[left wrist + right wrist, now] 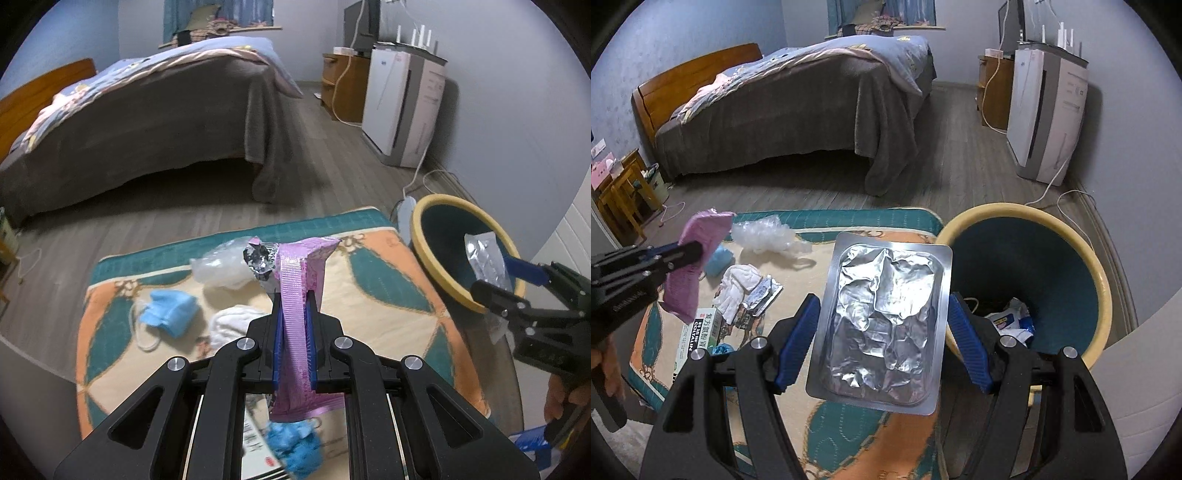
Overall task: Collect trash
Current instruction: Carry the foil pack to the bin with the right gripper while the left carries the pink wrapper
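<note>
beside the bin [1027, 221], right gripper [882, 325] clamps crinkled foil tray [882, 314]; left gripper [293, 321] pinches pink wrapper [295, 295].

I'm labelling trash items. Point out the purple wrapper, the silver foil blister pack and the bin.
purple ribbed plastic wrapper [293, 295]: left wrist view, its middle strip.
silver foil blister pack [882, 325]: right wrist view, crinkled centre.
yellow-rimmed teal bin [1102, 291]: right wrist view, right rim.

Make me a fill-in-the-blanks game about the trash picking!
1. The left gripper holds a ____ wrapper.
2. The right gripper holds a shiny ____ pack.
3. The bin has a ____ rim.
4. The face mask on the mat is ____.

Missing words: purple, silver, yellow, blue
</note>
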